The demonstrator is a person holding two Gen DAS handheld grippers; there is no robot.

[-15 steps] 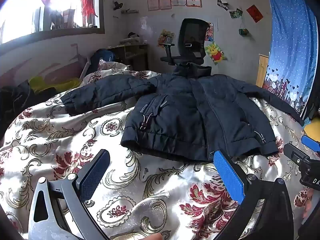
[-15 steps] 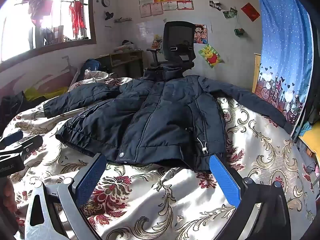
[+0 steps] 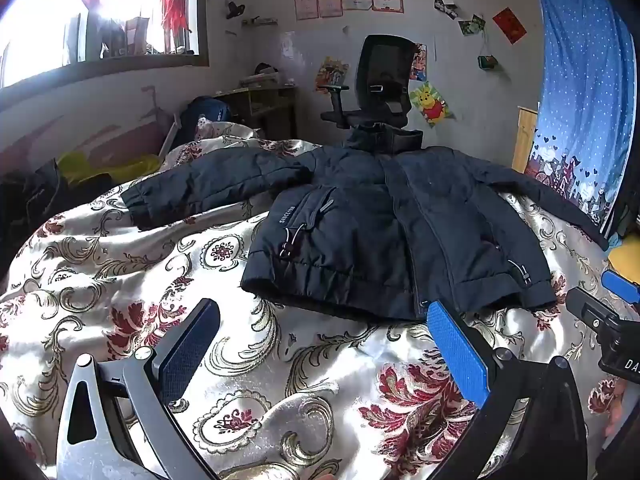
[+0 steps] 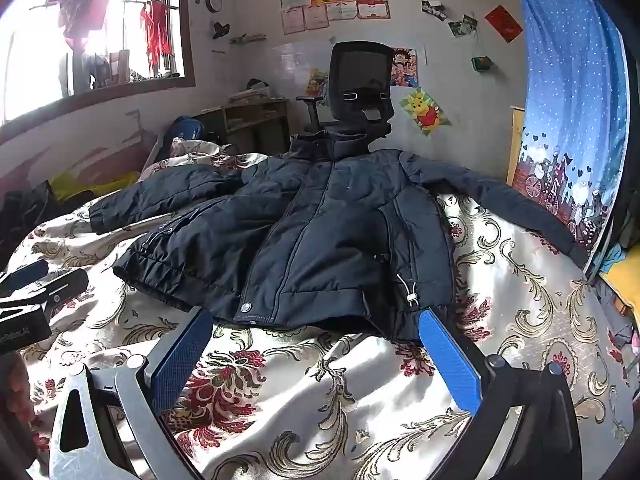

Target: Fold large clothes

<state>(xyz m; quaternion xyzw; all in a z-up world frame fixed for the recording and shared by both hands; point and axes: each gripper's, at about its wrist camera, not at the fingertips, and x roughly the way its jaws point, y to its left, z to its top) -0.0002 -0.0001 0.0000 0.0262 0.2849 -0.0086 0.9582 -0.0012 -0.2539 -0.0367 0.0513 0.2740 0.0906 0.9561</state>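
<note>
A dark navy padded winter jacket [image 3: 384, 232] lies front-up and spread flat on a bed covered by a cream satin bedspread with gold scrolls and red flowers [image 3: 248, 364], its collar toward the far wall and both sleeves stretched out to either side. We hold the left gripper [image 3: 324, 340] above the bedspread just short of the jacket's hem, its blue-padded jaws spread wide with nothing between them but cloth pattern. Our right gripper [image 4: 316, 348] hangs likewise near the hem, jaws fully apart and gripping nothing; the tip of its right-hand pad sits just in front of the jacket's lower corner, whether touching we cannot tell. Beyond the jacket's collar stands a black mesh-backed office chair [image 4: 360, 84]. To the jacket's right hangs a blue star-dotted curtain [image 3: 584, 92]; to its left, a bright window [image 4: 92, 40].
</note>
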